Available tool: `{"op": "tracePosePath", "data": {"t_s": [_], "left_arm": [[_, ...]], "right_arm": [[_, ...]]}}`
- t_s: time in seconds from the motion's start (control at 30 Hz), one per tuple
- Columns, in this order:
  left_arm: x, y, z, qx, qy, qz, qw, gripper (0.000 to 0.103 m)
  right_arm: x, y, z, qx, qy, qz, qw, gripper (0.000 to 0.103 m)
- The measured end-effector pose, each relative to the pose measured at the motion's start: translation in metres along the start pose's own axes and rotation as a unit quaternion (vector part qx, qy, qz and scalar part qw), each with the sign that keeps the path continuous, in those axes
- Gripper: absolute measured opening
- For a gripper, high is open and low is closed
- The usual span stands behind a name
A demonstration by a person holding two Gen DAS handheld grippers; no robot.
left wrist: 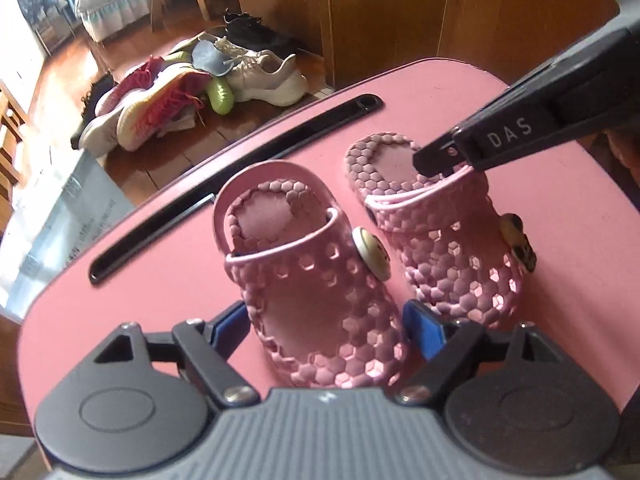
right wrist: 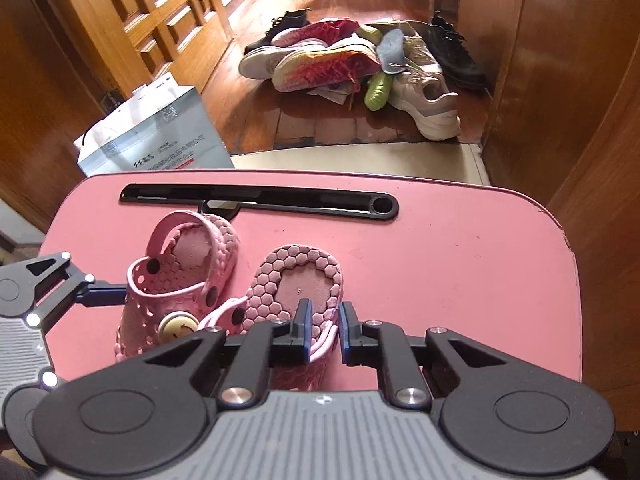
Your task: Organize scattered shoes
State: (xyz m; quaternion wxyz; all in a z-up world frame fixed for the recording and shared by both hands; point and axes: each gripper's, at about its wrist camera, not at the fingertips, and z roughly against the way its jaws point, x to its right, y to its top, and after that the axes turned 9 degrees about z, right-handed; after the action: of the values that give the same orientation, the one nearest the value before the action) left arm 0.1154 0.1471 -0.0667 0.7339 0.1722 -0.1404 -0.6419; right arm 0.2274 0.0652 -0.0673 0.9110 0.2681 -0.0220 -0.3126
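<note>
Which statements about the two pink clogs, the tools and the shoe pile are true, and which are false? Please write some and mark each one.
1. Both clogs stand on the pink table. True.
2. The left tool straddles the smiley clog, one finger on each side. True.
3. The right tool hangs wide open over bare table. False: it is shut on the rim of the other clog.
4. The shoe pile lies on the table. False: it lies on the wooden floor beyond the table.
5. A black bag stands beside the table. False: the paper bag there is white.
</note>
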Motion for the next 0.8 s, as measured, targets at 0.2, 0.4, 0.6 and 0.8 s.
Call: {"op": "tracePosePath", "data": {"t_s": [0.2, 0.4, 0.6, 0.8], "left_arm": [[0.007, -0.007, 0.003, 0.000, -0.018, -0.031, 0.9993, 0.084], [0.015, -0.019, 0.006, -0.015, -0.042, -0.047, 0.9979, 0.086], [0.020, -0.028, 0.012, -0.027, -0.047, -0.055, 0.9970, 0.088], [-0.001, -0.016, 0.043, 0.008, -0.065, -0.008, 0.9978, 0.098]], "right_arm": [[-0.002, -0.003, 0.000, -0.010, 0.007, -0.004, 1.000, 0.014], [0.002, -0.016, 0.006, -0.012, 0.000, -0.029, 0.999, 0.014], [-0.002, -0.019, 0.016, 0.000, -0.016, -0.020, 1.000, 0.018], [0.003, -0.019, 0.043, 0.021, 0.023, -0.015, 0.999, 0.025]]}}
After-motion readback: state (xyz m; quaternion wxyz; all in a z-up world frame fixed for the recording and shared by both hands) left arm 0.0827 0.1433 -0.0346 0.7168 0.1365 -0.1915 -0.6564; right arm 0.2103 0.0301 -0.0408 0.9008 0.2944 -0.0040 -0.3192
